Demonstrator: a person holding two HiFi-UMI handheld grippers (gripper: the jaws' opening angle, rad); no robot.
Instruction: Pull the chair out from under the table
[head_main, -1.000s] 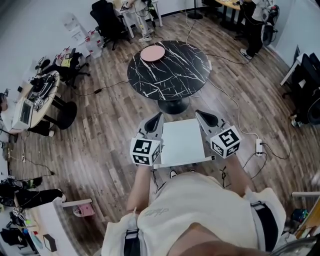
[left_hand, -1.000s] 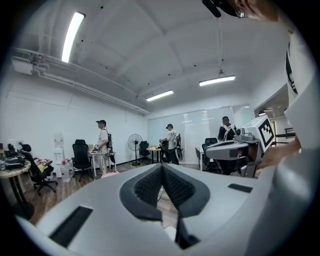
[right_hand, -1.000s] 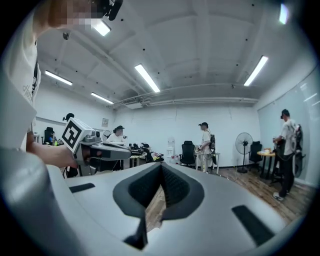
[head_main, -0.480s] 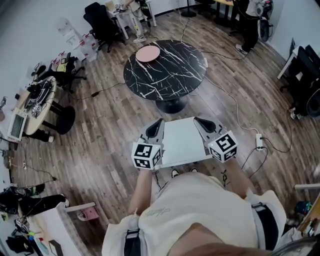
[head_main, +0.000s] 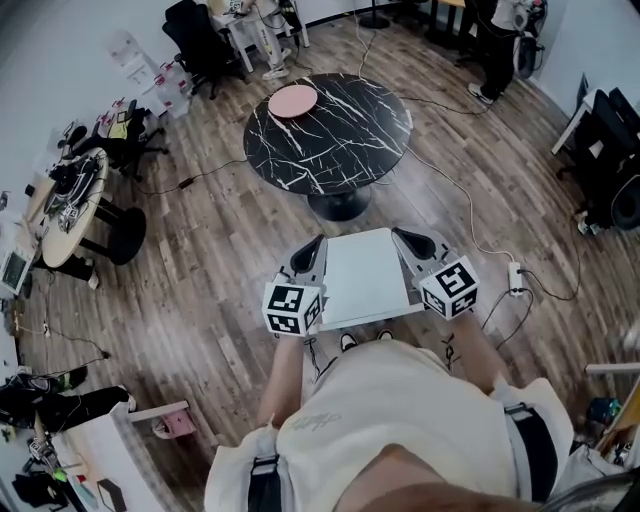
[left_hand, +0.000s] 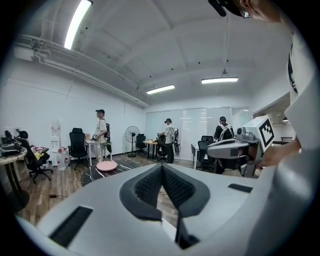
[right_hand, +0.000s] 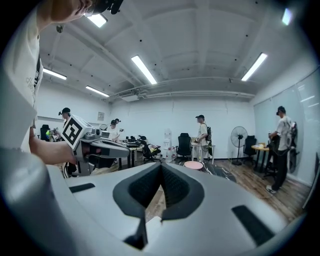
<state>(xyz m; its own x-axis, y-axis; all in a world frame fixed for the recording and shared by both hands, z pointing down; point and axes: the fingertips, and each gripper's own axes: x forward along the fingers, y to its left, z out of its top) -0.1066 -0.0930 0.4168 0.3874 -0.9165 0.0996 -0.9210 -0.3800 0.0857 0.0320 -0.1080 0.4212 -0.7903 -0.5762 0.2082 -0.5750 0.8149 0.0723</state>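
Flanking the chair (head_main: 365, 275), the left claw (head_main: 316, 243) and right claw (head_main: 402, 236) lie along its two side edges. Whether they press on it is not clear. The chair shows a flat, smooth, square white seat and stands clear of the counter (head_main: 325, 130), just short of the dark pedestal (head_main: 338, 208). The counter is a round, glossy black slab with white veins. A round pink plate (head_main: 293, 100) sits near its far rim.

In each gripper view, the dark ribbed pads of the left claw (left_hand: 161, 167) and the right claw (right_hand: 160, 166) meet at the tip, with nothing between them.

Wood-plank floor (head_main: 220, 270) lies open to the chair's left. To its right a cable runs to a white power strip (head_main: 517, 272).

Compared with a second ago, the layout is much the same, with both claws shut beside the seat.
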